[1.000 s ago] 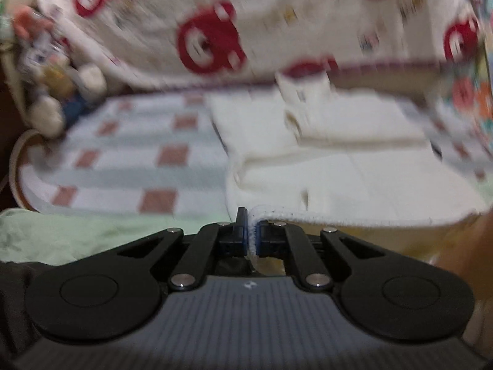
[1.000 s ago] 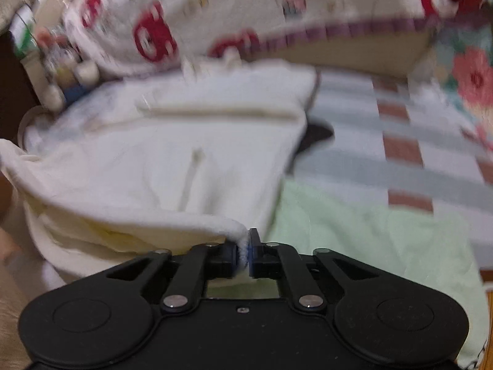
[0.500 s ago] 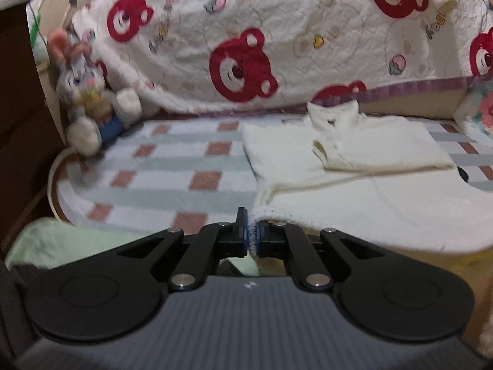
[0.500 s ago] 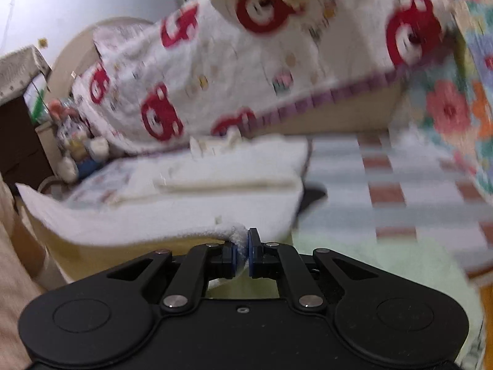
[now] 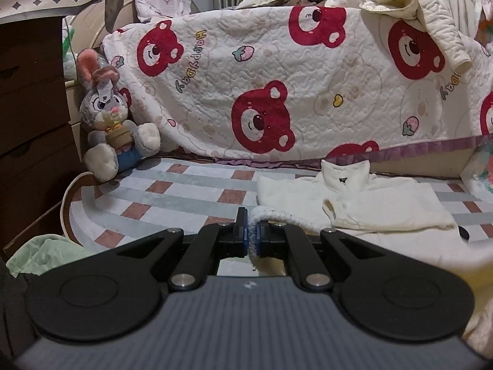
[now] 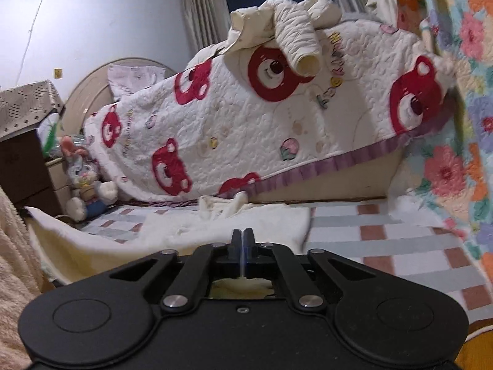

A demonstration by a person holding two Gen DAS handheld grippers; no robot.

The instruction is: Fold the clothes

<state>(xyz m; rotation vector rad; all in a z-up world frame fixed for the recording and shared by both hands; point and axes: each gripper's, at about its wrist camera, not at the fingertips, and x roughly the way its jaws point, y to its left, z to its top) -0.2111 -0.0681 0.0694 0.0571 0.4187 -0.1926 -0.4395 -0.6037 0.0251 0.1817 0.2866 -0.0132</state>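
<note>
On the checked bed cover (image 5: 191, 191), a cream sweater (image 5: 385, 203) lies with its collar toward the bear quilt (image 5: 277, 92) and one sleeve already folded across the body. The left gripper (image 5: 253, 237) is clamped on the fuzzy near hem, which arches up from the fabric into its jaws. In the right wrist view the right gripper (image 6: 243, 252) has its jaws pressed together with no cloth showing between the tips; the hem sags below and to its left, so it seems to have lost its corner.

The step looks like the bottom-to-top fold: raising the hem to carry it toward the collar. With only one corner held, the fold would skew. The next move probably calls for the right gripper to retake its corner, then both travelling forward level.
</note>
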